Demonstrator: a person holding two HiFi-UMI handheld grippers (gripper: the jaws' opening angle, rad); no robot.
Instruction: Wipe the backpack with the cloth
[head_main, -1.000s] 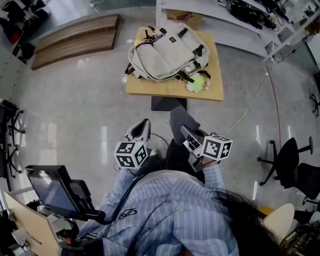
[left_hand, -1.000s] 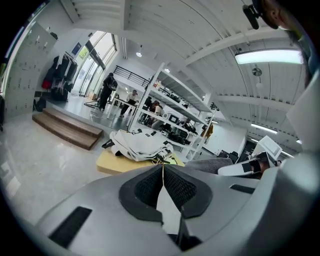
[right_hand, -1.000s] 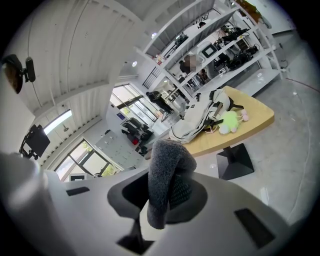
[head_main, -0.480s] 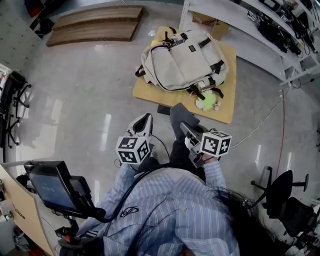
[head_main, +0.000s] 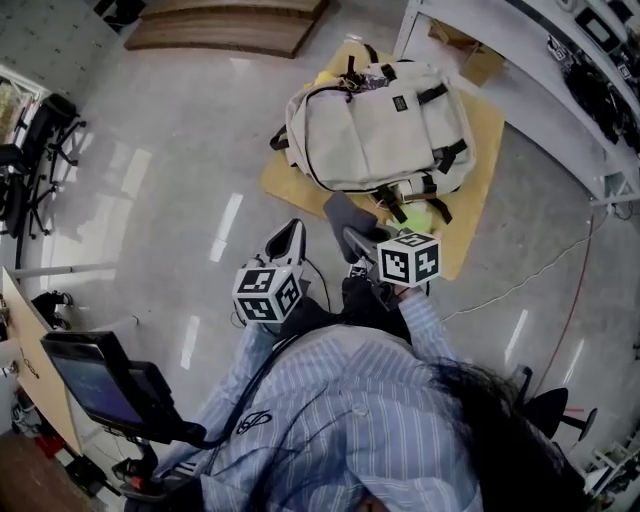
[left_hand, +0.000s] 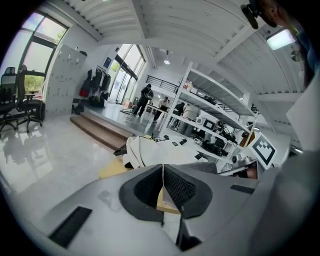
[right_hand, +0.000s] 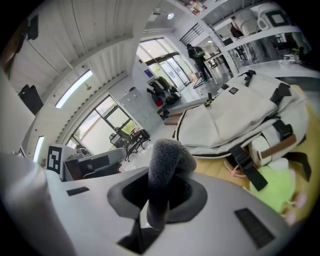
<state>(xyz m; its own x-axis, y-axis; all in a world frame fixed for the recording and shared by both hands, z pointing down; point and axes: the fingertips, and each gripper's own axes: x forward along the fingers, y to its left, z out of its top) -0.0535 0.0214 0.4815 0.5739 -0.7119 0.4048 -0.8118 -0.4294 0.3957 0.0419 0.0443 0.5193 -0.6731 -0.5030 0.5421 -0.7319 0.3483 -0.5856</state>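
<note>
We clamp the grey cloth in our right gripper, left gripper closed and empty, backpack at twelve o'clock.

Cream backpack lies flat on table; grey cloth clamped in right gripper.

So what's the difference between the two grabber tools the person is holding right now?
The right gripper is clamped on a grey cloth. The left gripper holds nothing, its jaws pressed together. In the head view the right gripper reaches the near edge of the low table by the backpack, while the left gripper is off to the side over the floor. Both point toward the backpack.
</note>
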